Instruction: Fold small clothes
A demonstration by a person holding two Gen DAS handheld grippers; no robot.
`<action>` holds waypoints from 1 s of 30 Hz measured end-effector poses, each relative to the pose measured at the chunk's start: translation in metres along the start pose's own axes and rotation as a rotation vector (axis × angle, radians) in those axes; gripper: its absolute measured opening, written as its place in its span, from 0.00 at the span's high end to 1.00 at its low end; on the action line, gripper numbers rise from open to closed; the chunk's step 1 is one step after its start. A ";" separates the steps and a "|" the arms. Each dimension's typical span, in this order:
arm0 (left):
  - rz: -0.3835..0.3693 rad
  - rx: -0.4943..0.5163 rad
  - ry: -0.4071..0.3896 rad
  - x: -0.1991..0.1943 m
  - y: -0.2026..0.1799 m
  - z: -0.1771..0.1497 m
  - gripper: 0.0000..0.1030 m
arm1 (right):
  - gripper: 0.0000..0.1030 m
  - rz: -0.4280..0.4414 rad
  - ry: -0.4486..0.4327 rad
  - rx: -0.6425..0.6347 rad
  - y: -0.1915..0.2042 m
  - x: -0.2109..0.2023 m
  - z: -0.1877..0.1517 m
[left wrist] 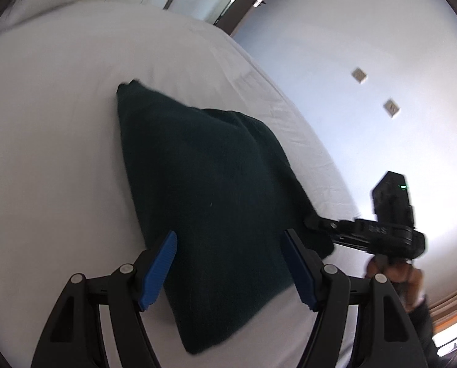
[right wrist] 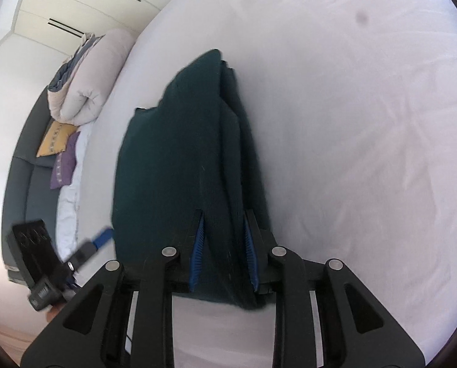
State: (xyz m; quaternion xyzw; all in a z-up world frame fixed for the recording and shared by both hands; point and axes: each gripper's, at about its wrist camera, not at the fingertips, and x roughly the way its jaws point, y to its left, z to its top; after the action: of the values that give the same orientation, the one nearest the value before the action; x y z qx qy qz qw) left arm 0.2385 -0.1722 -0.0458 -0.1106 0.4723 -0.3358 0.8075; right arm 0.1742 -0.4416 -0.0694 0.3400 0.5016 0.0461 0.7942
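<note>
A dark green garment [left wrist: 210,190] lies folded in layers on the white bed sheet [left wrist: 59,153]. My left gripper [left wrist: 230,263] hovers open over its near edge, its blue pads [left wrist: 162,270] standing wide apart with the cloth below them and nothing gripped. In the right wrist view my right gripper [right wrist: 223,245] sits at the garment [right wrist: 173,165], where its stacked edges meet. The cloth fills the narrow gap between the blue pads [right wrist: 197,245] and touches both. The left wrist view shows the right gripper [left wrist: 320,225] at the garment's right corner.
The bed edge [left wrist: 289,107] runs diagonally, with a white wall [left wrist: 351,46] beyond it. A rolled duvet [right wrist: 90,76], a yellow cushion [right wrist: 55,138] and a purple cushion [right wrist: 64,165] lie by the grey headboard [right wrist: 20,184]. A person's hand [left wrist: 394,273] holds the right gripper.
</note>
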 end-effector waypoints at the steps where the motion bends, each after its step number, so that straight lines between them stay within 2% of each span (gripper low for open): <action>1: 0.027 0.024 0.009 0.006 -0.004 0.000 0.30 | 0.78 -0.010 0.002 -0.006 -0.005 -0.002 -0.004; 4: 0.116 0.111 0.036 0.021 -0.016 -0.006 0.32 | 0.83 -0.009 0.003 0.024 -0.014 0.008 -0.014; 8: 0.203 0.183 0.069 0.035 -0.022 -0.021 0.32 | 0.83 -0.013 -0.019 0.019 -0.034 0.012 -0.027; 10: 0.251 0.223 0.077 0.044 -0.025 -0.031 0.32 | 0.84 0.006 -0.034 0.015 -0.038 0.025 -0.028; 13: 0.301 0.269 0.066 0.048 -0.031 -0.039 0.31 | 0.84 0.044 -0.043 0.043 -0.049 0.023 -0.029; 16: 0.309 0.266 0.070 0.046 -0.030 -0.040 0.31 | 0.84 0.007 -0.048 0.023 -0.041 0.016 -0.033; 22: 0.312 0.264 0.075 0.044 -0.035 -0.041 0.30 | 0.81 -0.037 -0.124 -0.072 -0.011 -0.021 -0.049; 25: 0.314 0.268 0.075 0.047 -0.036 -0.039 0.29 | 0.78 -0.148 -0.049 -0.111 -0.009 0.002 -0.045; 30: 0.295 0.259 0.061 0.040 -0.034 -0.037 0.29 | 0.77 -0.100 -0.052 -0.073 -0.013 -0.013 -0.047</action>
State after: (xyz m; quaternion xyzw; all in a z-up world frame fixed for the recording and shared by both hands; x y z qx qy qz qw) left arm 0.2052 -0.2187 -0.0760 0.0748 0.4606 -0.2747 0.8407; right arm 0.1257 -0.4339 -0.0795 0.2864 0.4949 0.0158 0.8202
